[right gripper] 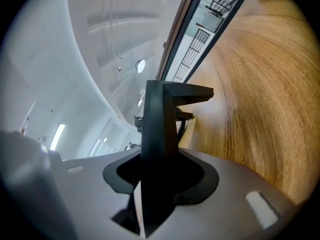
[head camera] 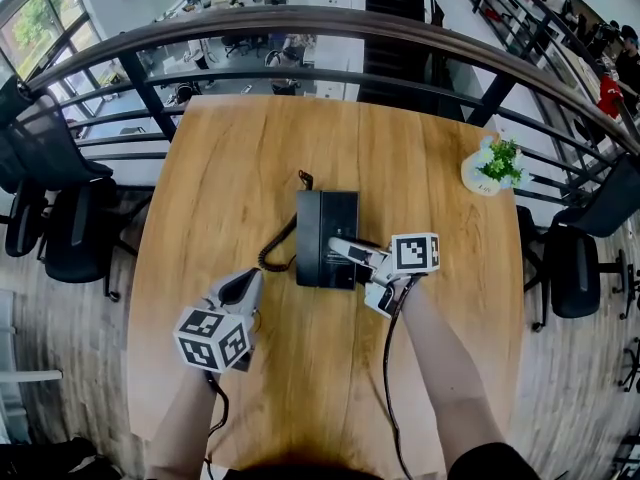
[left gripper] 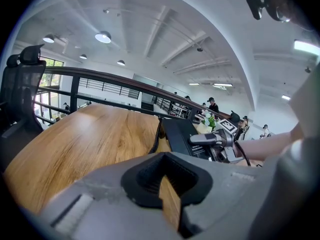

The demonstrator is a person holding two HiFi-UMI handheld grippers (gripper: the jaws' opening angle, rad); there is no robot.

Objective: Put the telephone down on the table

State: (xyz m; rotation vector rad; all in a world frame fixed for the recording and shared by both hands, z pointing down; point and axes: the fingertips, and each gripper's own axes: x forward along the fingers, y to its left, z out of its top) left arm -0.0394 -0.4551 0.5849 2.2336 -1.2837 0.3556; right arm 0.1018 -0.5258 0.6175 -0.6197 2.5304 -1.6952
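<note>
A black telephone (head camera: 325, 230) sits at the middle of the round wooden table (head camera: 240, 168), its coiled cord (head camera: 278, 250) curling off its left side. My right gripper (head camera: 340, 247) reaches in from the right, rolled on its side, with one finger lying over the phone's top. In the right gripper view the telephone (right gripper: 159, 124) runs edge-on between the jaws of the right gripper (right gripper: 160, 169), which press on it. My left gripper (head camera: 243, 288) rests near the table's front left, apart from the phone. Its tips meet with nothing between them (left gripper: 162, 179). The left gripper view shows the telephone (left gripper: 181, 134) ahead.
A small potted plant (head camera: 494, 166) stands at the table's far right edge. Black office chairs flank the table on the left (head camera: 70, 223) and on the right (head camera: 590, 248). A curved railing (head camera: 300, 28) runs behind the table's far edge.
</note>
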